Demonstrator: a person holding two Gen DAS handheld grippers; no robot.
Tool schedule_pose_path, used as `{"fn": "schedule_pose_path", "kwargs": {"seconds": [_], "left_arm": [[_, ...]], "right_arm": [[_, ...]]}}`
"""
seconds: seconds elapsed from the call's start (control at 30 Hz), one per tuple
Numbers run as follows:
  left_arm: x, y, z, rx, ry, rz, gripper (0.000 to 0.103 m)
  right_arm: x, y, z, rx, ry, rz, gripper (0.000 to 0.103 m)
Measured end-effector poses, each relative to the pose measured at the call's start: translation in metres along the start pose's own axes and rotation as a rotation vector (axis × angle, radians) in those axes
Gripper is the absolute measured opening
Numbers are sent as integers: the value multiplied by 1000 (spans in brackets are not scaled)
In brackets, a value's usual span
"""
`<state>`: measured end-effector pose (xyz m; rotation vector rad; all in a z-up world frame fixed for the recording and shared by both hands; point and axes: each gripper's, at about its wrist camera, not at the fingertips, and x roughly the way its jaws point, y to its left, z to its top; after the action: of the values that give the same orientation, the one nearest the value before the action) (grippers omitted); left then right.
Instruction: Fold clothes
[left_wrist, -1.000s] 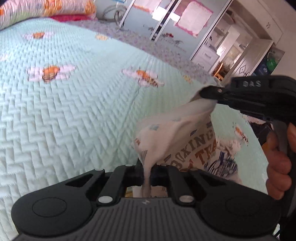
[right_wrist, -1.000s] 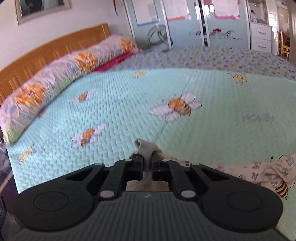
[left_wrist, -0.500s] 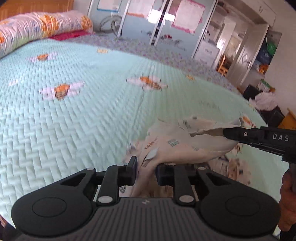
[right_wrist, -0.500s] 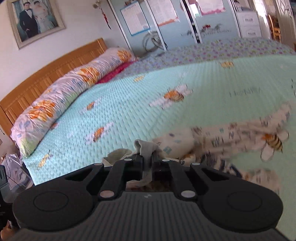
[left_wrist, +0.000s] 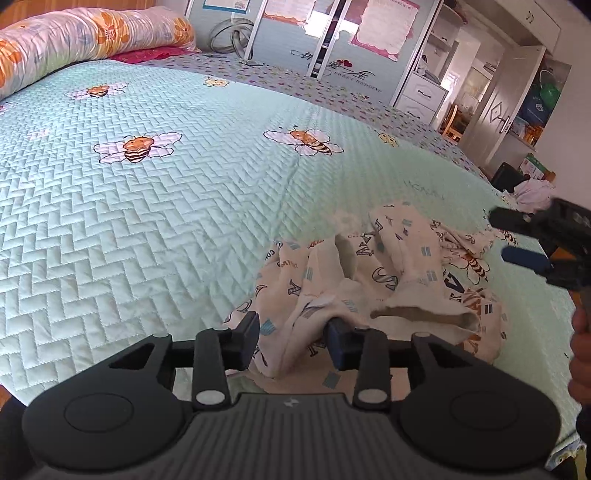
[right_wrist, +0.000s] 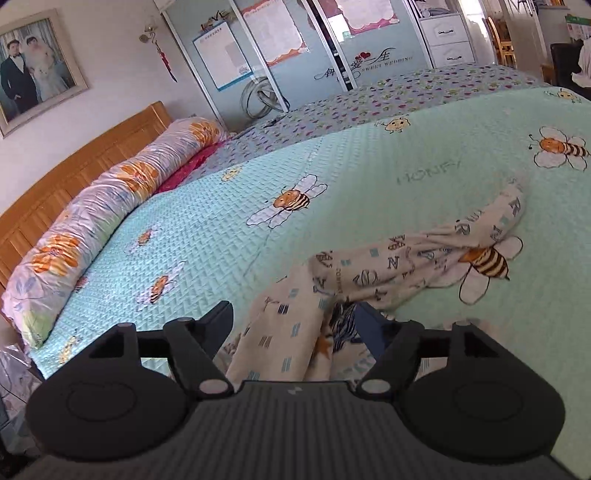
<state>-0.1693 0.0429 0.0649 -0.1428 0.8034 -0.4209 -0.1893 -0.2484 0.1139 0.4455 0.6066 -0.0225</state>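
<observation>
A: Where is the garment (left_wrist: 373, 280) found?

B: It is seen crumpled on the bed (left_wrist: 147, 221), near the edge closest to the person, right in front of both tools. In the right wrist view its long axis is seen to run from the near fingers away toward the upper right, ending by a printed bee.

A: How is the left hand-held gripper (left_wrist: 291, 341) set?

B: Its jaws are opening. A fold of cloth is draped between them, but it is no longer pinched by the pads.

A: And the right hand-held gripper (right_wrist: 295, 325)?

B: Its jaws are opening too, and are spread wide. Cloth is lying between the fingers, loose and unclamped. From the left view that tool is seen at the far right, above the garment's right end.

A: Which is nearer to the bulk?

B: The bunched middle is judged nearer to the left one; the long tail is reached more easily from the right.

A: How does the cloth look?

B: Cream, printed with letters and small blue blocks, thin and limp, heavily rumpled, with an open hem shown. No fold is yet made.
</observation>
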Motion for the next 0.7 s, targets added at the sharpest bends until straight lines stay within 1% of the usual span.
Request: {"fn": "schedule_pose_path", "kwargs": {"seconds": [0.07,0.17,0.2,0.23,0.27,0.3,0.4,0.5,0.57,0.6,0.67,0.7], "left_arm": [[1,0,-2,4,11,-8,42],[3,5,-1,-9,15,-1,44],[2,8,0,-16,15,1,45],[2,10,0,-22,14,3,45],[1,12,1,-29,14,5,45],[0,14,1,-33,11,6,45],[-2,16,2,-38,5,2,45],[-3,14,3,-39,-1,-10,45],[-3,10,4,-31,-3,-21,45],[-3,7,4,-26,-3,-25,45],[-3,1,3,-16,-2,-34,45],[-3,-2,2,-9,-2,-38,45]], "right_arm": [[34,-2,12,23,44,-40,73],[86,-8,17,86,139,-70,73],[101,-8,15,93,178,-68,68],[112,-8,11,95,213,-61,41],[118,-8,4,95,240,-49,19],[117,-8,0,96,249,-37,5],[78,-17,-5,100,139,-25,5],[10,-49,1,163,-42,-38,5],[-38,-69,-1,196,-136,-65,5],[-57,-76,-6,197,-166,-80,5],[-89,-87,-19,193,-188,-100,5],[-99,-90,-28,188,-186,-108,5]]}}
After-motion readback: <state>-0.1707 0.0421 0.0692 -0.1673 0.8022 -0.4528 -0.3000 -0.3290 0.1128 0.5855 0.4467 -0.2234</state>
